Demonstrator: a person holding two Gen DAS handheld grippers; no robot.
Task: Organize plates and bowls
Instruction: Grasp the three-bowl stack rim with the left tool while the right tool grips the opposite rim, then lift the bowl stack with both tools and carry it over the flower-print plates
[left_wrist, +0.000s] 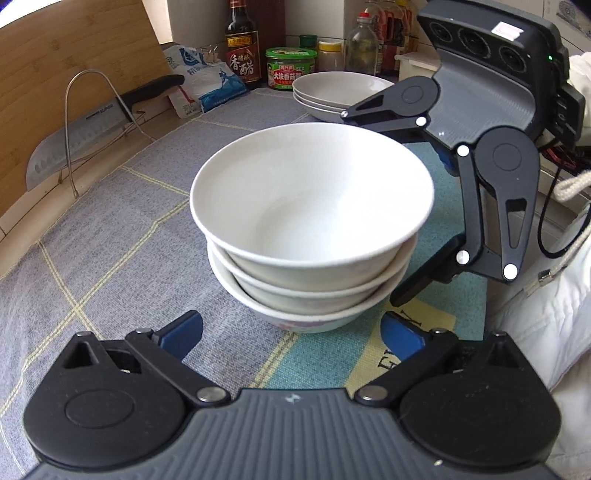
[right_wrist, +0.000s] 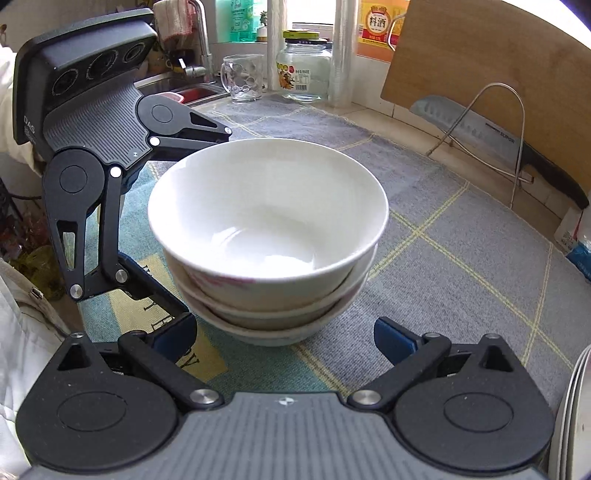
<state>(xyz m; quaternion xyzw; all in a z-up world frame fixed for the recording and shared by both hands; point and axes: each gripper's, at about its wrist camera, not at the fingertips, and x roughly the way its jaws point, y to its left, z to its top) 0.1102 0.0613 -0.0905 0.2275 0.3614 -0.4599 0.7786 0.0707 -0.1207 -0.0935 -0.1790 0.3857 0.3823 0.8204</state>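
Note:
A stack of three white bowls (left_wrist: 310, 229) stands on the grey checked cloth (left_wrist: 122, 236); it also shows in the right wrist view (right_wrist: 266, 236). My left gripper (left_wrist: 291, 332) is open, its blue pads either side of the stack's base, not touching it. My right gripper (right_wrist: 284, 336) is open the same way from the other side. Each gripper shows in the other's view, the right one (left_wrist: 369, 206) and the left one (right_wrist: 207, 221), jaws spread around the bowls. A stack of white plates (left_wrist: 340, 94) lies behind the bowls and at the right wrist view's edge (right_wrist: 576, 413).
A cleaver in a wire rack (left_wrist: 85, 136) leans on a wooden board (left_wrist: 74, 55). Sauce bottles and jars (left_wrist: 291, 68) stand at the back. A glass mug (right_wrist: 243, 77), a glass jar (right_wrist: 303, 66) and a sink (right_wrist: 184, 88) are beyond the cloth.

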